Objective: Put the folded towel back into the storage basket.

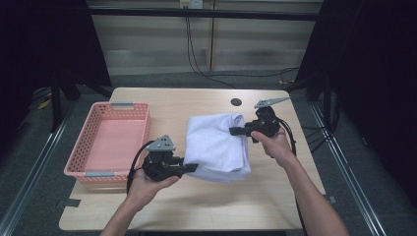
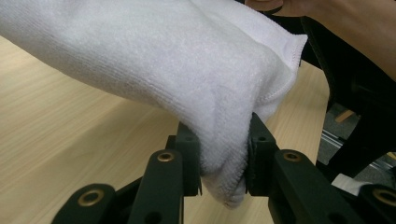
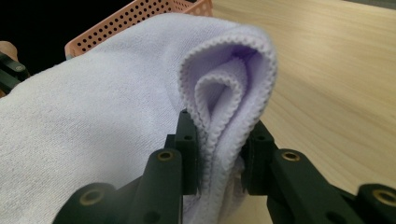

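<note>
Folded white towel runs off the top and left edges in the left gripper view. Its pinched corner hides the left gripper jaw faces. Pink basket, behind the towel, is cut by the top edge.

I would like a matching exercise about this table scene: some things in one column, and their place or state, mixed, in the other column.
Things:
1. white towel
2. pink basket
3. left gripper
4. right gripper

Places or states:
a. clamps the towel's far edge
b. folded, held between both grippers
c. clamps the towel's near corner
d. stands at the table's left side

Pairs: 1-b, 2-d, 3-c, 4-a
</note>
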Available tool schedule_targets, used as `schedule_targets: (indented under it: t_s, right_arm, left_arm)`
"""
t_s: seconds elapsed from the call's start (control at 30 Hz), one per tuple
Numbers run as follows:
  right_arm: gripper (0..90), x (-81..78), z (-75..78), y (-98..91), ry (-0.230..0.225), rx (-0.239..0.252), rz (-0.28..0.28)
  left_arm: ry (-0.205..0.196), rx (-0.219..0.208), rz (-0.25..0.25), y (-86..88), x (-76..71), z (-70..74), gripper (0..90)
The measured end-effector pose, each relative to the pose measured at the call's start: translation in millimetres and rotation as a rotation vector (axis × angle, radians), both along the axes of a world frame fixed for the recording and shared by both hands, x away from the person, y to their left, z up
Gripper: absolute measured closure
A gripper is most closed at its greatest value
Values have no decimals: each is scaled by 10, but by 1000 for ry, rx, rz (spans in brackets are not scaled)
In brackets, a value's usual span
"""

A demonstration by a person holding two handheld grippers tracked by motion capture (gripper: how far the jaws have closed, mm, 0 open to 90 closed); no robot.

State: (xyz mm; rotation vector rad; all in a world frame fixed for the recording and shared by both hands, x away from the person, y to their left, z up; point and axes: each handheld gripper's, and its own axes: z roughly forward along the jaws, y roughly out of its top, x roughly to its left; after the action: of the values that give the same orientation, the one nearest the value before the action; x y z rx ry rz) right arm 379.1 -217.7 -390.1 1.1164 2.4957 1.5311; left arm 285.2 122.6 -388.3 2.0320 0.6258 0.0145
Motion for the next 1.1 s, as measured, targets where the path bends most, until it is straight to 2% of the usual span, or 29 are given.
schedule_targets:
  t_s: [0.4, 0.87, 1.1]
  right_arm:
    - [730, 232, 231, 277, -22, -8, 31]
    - [730, 495, 248, 757, -8, 24, 87]
    - [731, 651, 285, 994, -1, 35, 113]
  left_arm:
    - [-10, -18, 53, 251, 105, 141, 725]
    - [-13, -21, 144, 707, 161, 157, 724]
    - [-16, -50, 192, 916, 191, 208, 724]
